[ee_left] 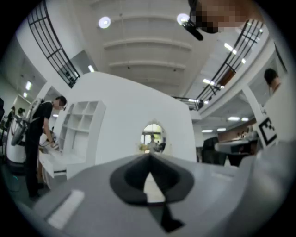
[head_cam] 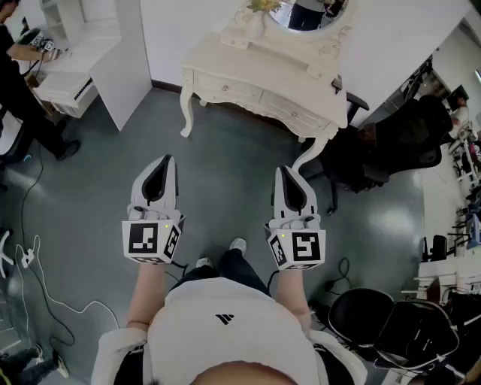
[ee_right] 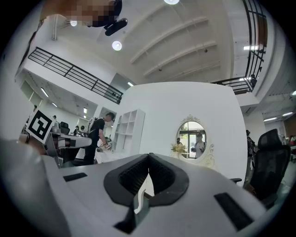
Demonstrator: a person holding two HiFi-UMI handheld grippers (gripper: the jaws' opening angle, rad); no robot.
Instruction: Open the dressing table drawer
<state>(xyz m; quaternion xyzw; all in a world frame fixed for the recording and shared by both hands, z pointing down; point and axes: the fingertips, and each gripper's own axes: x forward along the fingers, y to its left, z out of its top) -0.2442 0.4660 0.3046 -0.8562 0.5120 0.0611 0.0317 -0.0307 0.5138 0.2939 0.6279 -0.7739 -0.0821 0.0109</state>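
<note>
While you stand on the grey floor (head_cam: 225, 180) with both forearms held out, the two grippers sit side by side in front of your white shirt, each with its marker cube nearest your hands. The left gripper (head_cam: 167, 161) points ahead. Its own view shows the jaws pressed together at the tip, with nothing caught between them. The right gripper (head_cam: 284, 171) lies roughly parallel to it, and its jaws also meet at the tip and hold nothing. One of your shoes (head_cam: 237, 244) shows between the two cubes.

To your left a white cable (head_cam: 52, 297) snakes across the floor. At your lower right stands a black chair (head_cam: 361, 312).

Farther on, past open floor, the cream desk (head_cam: 263, 64) stands on curved legs, apart from both grippers. Neither pair of jaws touches it. Its two drawer fronts (head_cam: 225, 89) run along the edge facing you, one beside the other, and both look pushed in flush. On the desk top a vase of flowers (head_cam: 255, 16) stands just beside the oval mirror (head_cam: 308, 11). Both gripper views catch that mirror straight ahead of the jaws.

A black office chair (head_cam: 391, 139) stands just beside the desk's right end. Off to the far left, a person in black (head_cam: 19, 83) bends over a white shelf unit (head_cam: 83, 60).
</note>
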